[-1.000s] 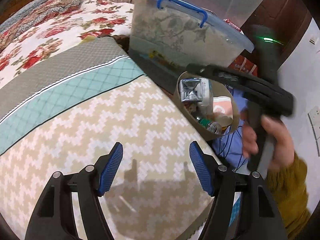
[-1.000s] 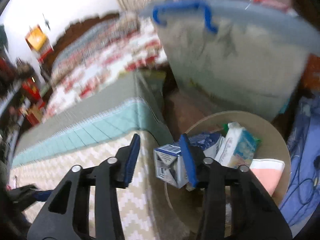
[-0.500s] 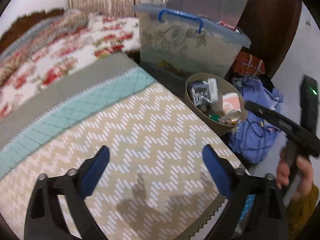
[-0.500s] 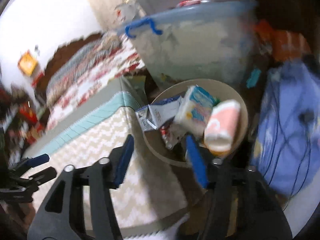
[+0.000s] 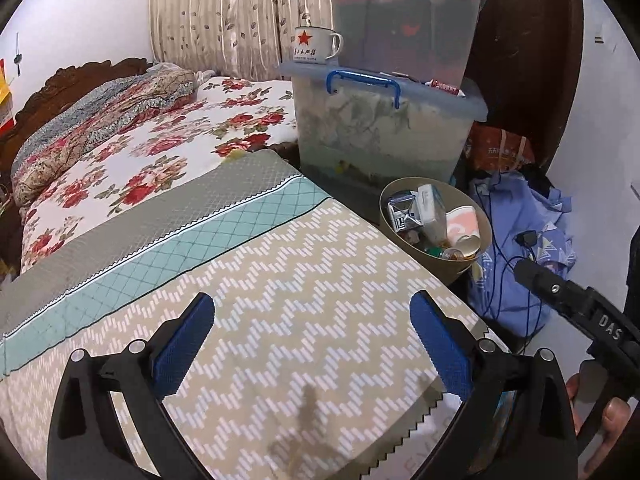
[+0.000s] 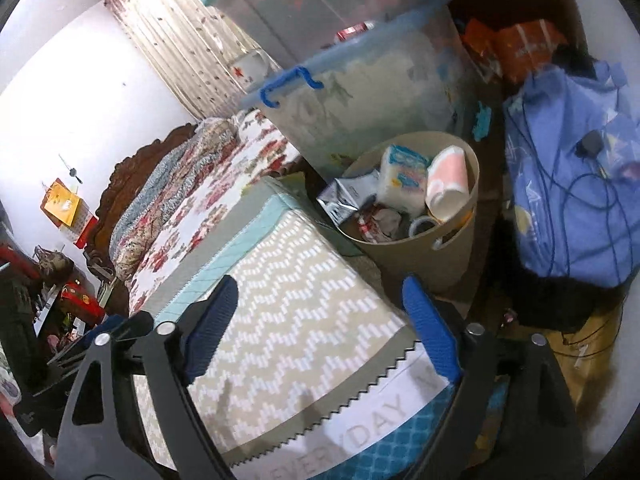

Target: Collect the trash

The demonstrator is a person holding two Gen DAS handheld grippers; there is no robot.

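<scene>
Left gripper (image 5: 312,344) and right gripper (image 6: 322,334), fingers spreading wide with nothing between them, above zigzag mat (image 5: 304,280); full bin (image 6: 460,256) beside it

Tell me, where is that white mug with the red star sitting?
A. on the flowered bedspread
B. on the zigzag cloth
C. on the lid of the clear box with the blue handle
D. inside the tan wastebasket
C: the mug stands on the lid of the storage box, beside the second bin stacked there, well above the wastebasket.
</scene>
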